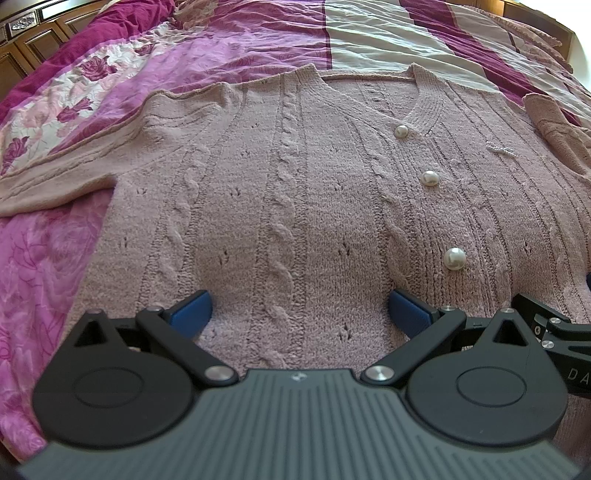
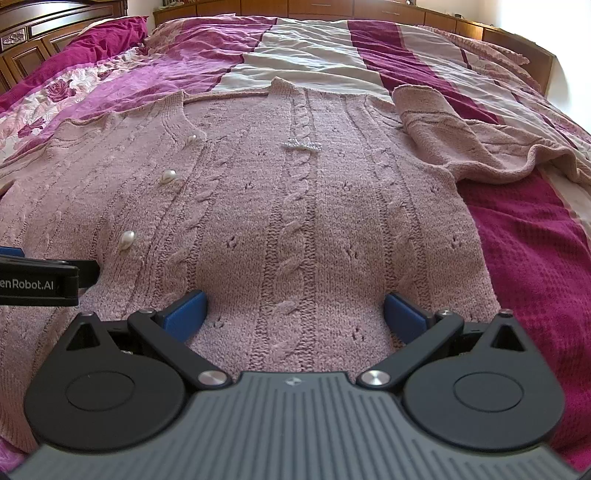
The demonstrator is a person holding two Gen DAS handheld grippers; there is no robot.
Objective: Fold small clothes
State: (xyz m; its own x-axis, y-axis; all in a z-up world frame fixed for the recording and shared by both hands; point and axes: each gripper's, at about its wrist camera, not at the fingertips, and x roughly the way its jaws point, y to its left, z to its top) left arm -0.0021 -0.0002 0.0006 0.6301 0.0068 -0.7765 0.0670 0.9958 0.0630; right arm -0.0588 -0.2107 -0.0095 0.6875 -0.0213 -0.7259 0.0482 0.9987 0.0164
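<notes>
Cardigan [image 1: 295, 192] lies flat, buttons up, on bedspread [image 1: 48, 258], near hem under both tools; I've left gripper [image 1: 299, 314] & right gripper [image 2: 295, 314] spread wide, holding nothing, so next I pinch hem & fold far-ward.

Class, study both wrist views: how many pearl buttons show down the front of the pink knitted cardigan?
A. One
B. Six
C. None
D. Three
D: three pearl buttons sit in a line below the V-neck of the cardigan, which lies flat on the bedspread.
</notes>
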